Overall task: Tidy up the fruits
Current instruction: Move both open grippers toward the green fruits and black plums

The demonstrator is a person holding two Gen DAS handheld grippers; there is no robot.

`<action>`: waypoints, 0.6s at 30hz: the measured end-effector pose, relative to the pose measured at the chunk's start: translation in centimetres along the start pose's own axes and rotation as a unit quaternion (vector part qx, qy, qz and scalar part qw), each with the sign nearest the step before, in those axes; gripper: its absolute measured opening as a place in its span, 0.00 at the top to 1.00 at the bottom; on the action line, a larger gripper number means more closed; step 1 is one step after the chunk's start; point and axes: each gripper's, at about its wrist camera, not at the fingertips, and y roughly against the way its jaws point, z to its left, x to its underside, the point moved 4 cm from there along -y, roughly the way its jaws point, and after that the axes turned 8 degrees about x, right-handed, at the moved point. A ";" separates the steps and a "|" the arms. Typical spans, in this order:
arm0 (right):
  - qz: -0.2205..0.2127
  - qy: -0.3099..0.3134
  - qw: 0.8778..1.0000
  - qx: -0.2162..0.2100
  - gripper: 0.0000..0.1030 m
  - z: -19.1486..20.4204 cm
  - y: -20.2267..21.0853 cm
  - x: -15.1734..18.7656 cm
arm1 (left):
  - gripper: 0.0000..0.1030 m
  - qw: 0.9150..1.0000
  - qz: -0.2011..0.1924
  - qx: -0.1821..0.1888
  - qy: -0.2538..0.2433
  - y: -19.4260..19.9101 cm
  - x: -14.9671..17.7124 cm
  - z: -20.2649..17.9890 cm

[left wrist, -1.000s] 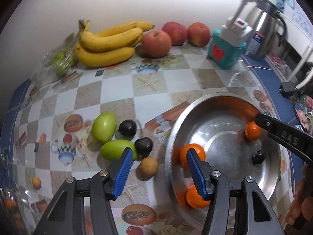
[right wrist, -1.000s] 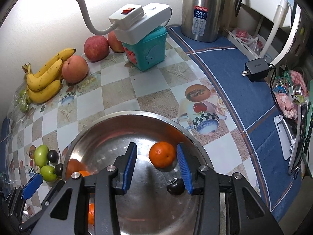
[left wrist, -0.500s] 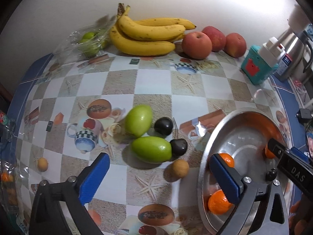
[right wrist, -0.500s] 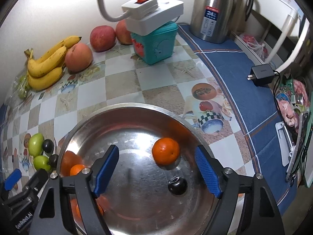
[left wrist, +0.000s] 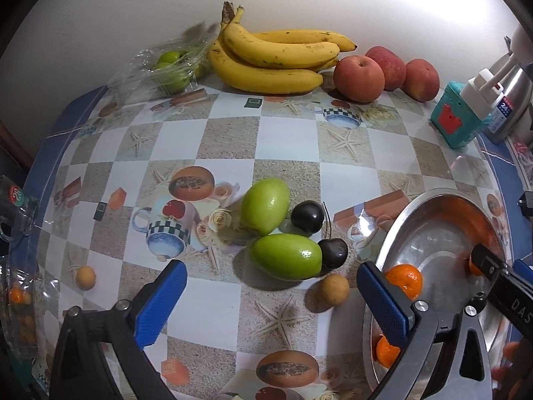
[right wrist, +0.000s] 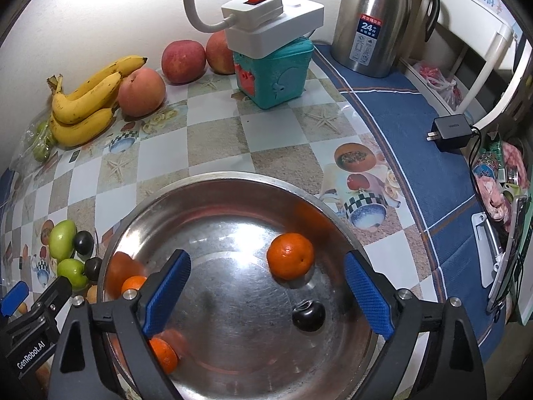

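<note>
The steel bowl (right wrist: 233, 186) sits at the near right of the worktop (left wrist: 286, 136) and already holds some of the fruit. In the right wrist view a tangerine (right wrist: 290, 255) lies right of the bowl's middle, a dark cherry (right wrist: 308, 315) lies just nearer than it, and two more tangerines (right wrist: 133, 283) rest against the bowl's left wall. That part of the sorting looks done.

Still loose on the worktop, just left of the bowl, is a small cluster: two green fruits (left wrist: 265, 211), two dark cherries (left wrist: 307, 216) touching them, and a small tan fruit (left wrist: 332, 289) nearest the bowl's rim. Another small tan fruit (left wrist: 85, 277) lies well apart at the near left. Along the far wall sit a bunch of bananas (left wrist: 276, 61), three apples (left wrist: 358, 78) and a clear bag of small green fruit (left wrist: 170, 66); whether these are meant to move cannot be told.

The left gripper (left wrist: 266, 295) hangs over the worktop with its jaws spread wide and nothing between them, the green cluster just beyond. The right gripper (right wrist: 266, 295) hangs over the bowl; its jaws are opening, with no fruit pressed by the pads, and the tangerine lies free below them.

By this reading the task is roughly at its middle: the loose cluster and the stray tan fruit remain to be gathered.
</note>
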 end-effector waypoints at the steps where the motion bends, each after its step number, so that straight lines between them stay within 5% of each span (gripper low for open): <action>1: 0.001 0.001 1.000 0.003 0.01 0.1 0.0 0.0 | 0.00 1.000 0.001 0.000 0.001 0.0 0.0 0.0; 18: 0.003 0.008 1.000 0.006 0.00 0.2 -0.1 0.2 | 0.00 1.000 -0.001 -0.001 -0.015 0.6 -0.4 1.1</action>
